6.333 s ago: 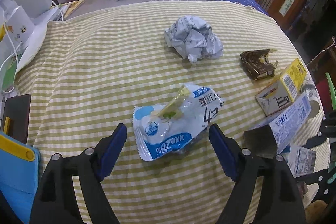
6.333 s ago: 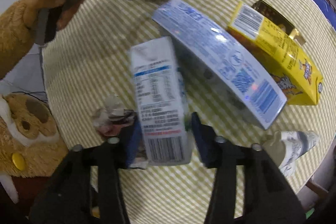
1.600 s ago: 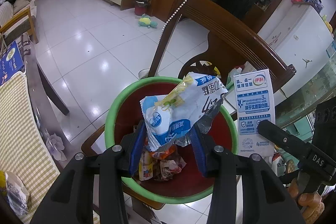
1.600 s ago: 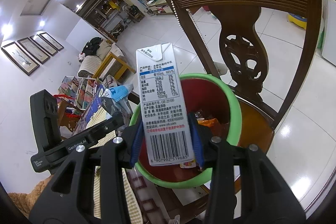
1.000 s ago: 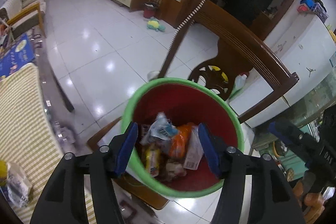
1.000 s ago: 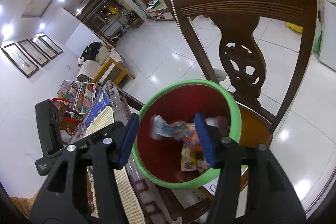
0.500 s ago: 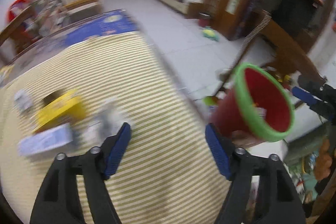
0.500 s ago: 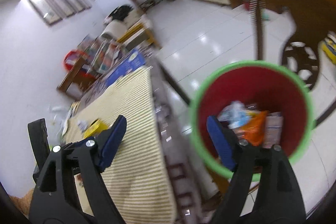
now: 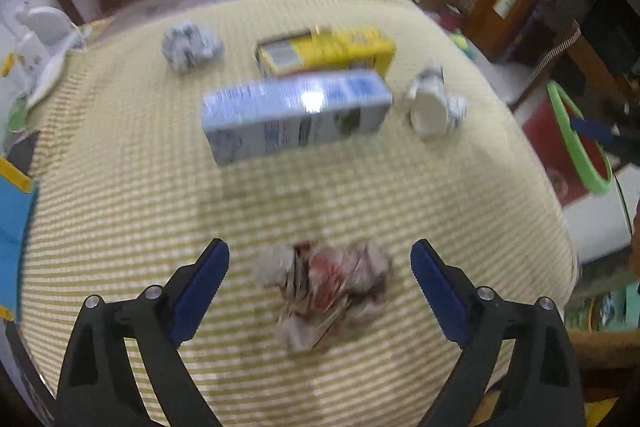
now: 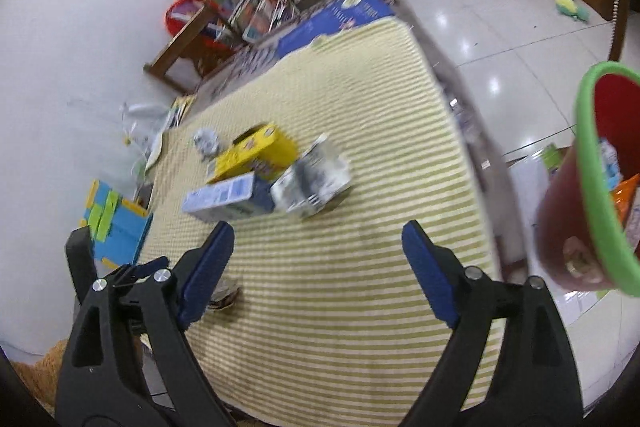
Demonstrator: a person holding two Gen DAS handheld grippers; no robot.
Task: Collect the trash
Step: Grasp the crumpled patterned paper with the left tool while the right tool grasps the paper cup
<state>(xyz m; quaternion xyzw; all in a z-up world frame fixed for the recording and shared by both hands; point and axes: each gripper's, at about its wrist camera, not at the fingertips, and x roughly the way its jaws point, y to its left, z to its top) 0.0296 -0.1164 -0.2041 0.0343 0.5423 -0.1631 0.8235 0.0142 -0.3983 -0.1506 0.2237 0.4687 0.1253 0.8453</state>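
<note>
bin [image 10: 592, 163]: wrappers inside | L grip [image 9: 318, 277] opening, empty, over crumpled wrapper [image 9: 324, 291] | R grip [image 10: 318, 259] opening, empty

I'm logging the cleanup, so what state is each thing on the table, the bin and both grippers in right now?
left gripper: opening, nothing held
right gripper: opening, nothing held
crumpled wrapper: lying between the left fingers, untouched
blue carton: lying on its side
yellow box: lying on its side
paper ball: crumpled
bin: holds trash
</note>
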